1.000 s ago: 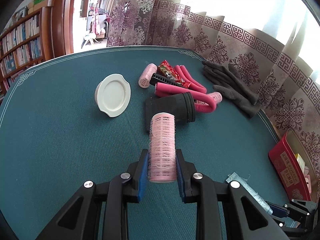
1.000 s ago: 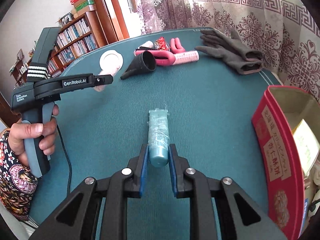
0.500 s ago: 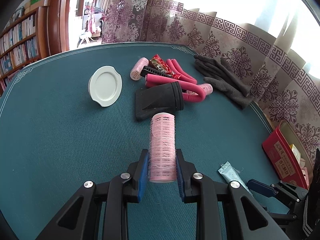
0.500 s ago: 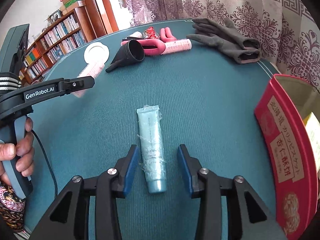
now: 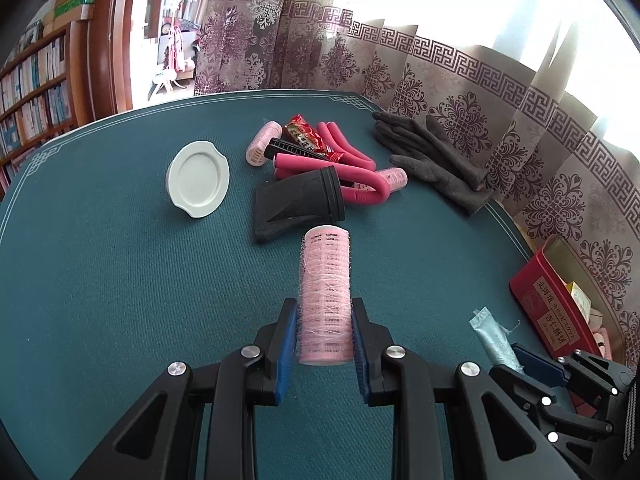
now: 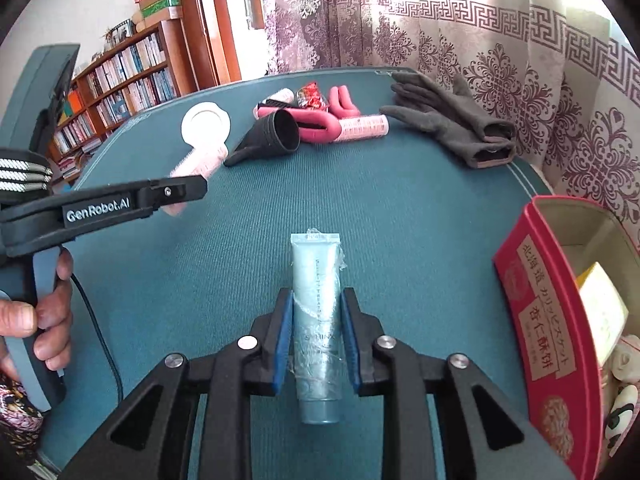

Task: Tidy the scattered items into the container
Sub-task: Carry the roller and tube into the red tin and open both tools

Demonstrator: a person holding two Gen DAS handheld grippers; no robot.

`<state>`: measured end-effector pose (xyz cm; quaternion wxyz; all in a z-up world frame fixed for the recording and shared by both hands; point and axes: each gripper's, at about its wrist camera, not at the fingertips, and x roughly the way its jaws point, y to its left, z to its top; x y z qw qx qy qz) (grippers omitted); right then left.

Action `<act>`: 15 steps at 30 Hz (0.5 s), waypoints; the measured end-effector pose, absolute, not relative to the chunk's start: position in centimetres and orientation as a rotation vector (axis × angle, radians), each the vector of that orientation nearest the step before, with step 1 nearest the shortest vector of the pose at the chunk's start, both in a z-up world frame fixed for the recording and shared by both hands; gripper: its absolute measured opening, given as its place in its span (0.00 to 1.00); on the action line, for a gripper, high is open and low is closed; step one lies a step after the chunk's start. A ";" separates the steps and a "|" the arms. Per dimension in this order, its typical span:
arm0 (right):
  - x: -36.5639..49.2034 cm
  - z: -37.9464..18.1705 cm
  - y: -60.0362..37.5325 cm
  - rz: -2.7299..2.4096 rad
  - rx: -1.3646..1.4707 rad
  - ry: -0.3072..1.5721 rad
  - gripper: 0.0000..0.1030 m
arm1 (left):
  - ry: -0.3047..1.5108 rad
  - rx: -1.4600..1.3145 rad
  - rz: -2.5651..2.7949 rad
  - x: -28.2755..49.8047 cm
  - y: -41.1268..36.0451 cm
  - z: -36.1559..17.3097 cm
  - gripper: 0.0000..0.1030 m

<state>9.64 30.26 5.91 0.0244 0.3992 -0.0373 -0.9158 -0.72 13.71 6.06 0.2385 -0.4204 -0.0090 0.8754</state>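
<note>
Your left gripper [image 5: 323, 334] clamps a pink roller [image 5: 326, 296], which juts forward past the fingertips; your right gripper [image 6: 314, 346] pinches a pale tube [image 6: 317, 328] at mid-body, its cap hanging behind the pads. The red tin [image 6: 538, 308] stands open, right of the right fingers. Carry the tube over the rim first, keeping the squeeze light so the soft body doesn't slip, and release only once it is inside. Bring the roller across after, clear of the other gripper.
</note>
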 end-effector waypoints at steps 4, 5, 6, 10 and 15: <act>11.4 8.4 32.2 -2.898 1.146 -0.197 0.25 | -0.017 -1.135 2.375 -0.1 14.8 6.7 0.26; 11.8 8.9 32.7 -2.913 1.125 -0.216 0.25 | -0.014 -1.132 2.366 0.0 15.1 6.9 0.26; 12.3 9.4 33.2 -2.930 1.106 -0.231 0.25 | -0.007 -1.127 2.359 0.2 15.6 7.1 0.26; 14.6 11.4 35.4 -3.010 1.040 -0.264 0.25 | 0.025 -1.102 2.323 1.2 17.6 7.9 0.26; 17.7 12.6 39.4 -3.124 1.017 -0.324 0.25 | 0.077 -1.049 2.267 3.1 20.8 9.4 0.26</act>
